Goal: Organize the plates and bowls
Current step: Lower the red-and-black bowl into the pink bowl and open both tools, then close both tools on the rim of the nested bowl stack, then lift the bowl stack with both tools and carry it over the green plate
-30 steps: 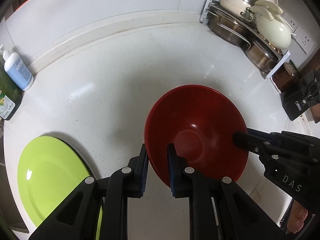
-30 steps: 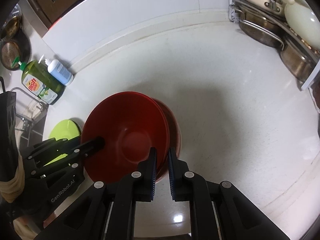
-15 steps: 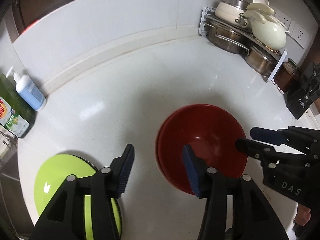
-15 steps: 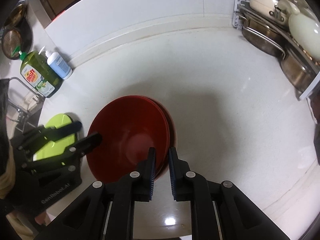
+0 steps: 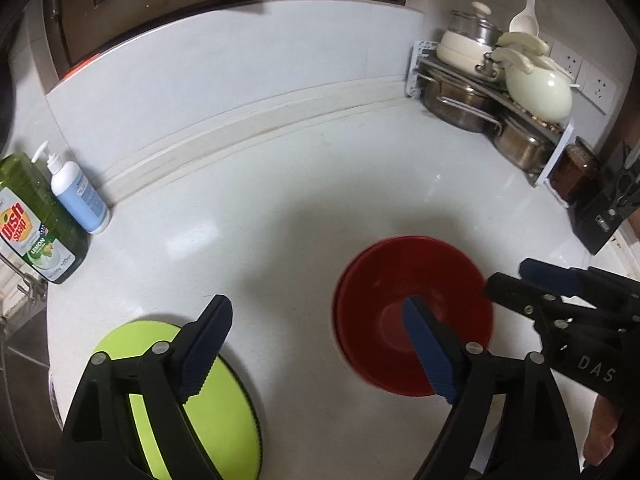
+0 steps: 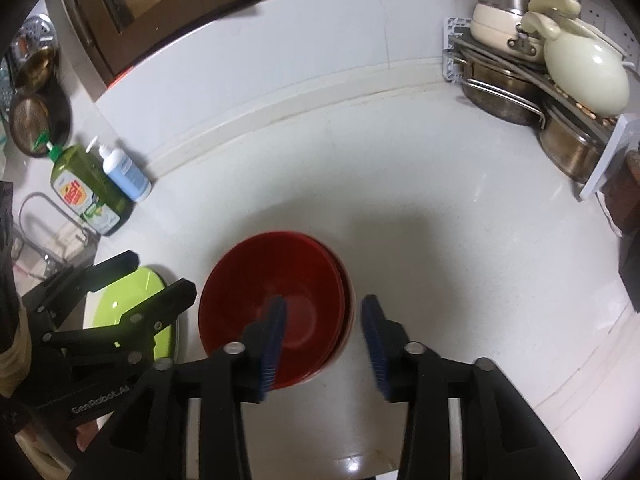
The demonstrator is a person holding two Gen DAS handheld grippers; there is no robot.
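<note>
Two red bowls sit nested on the white counter; they also show in the right wrist view. A lime green plate lies on the counter to their left, and shows in the right wrist view. My left gripper is open and empty, raised above the counter between the plate and the bowls. My right gripper is open and empty, raised over the bowls' right rim. Each gripper shows in the other's view, the right and the left.
A green dish soap bottle and a blue pump bottle stand at the left by the wall. A rack of steel pots and cream cookware fills the back right corner. A black knife block stands at the right. A sink tap is at the left.
Both grippers let go of the red bowl rims and opened. Both have pulled up and back, and the nested bowls stay on the counter.
</note>
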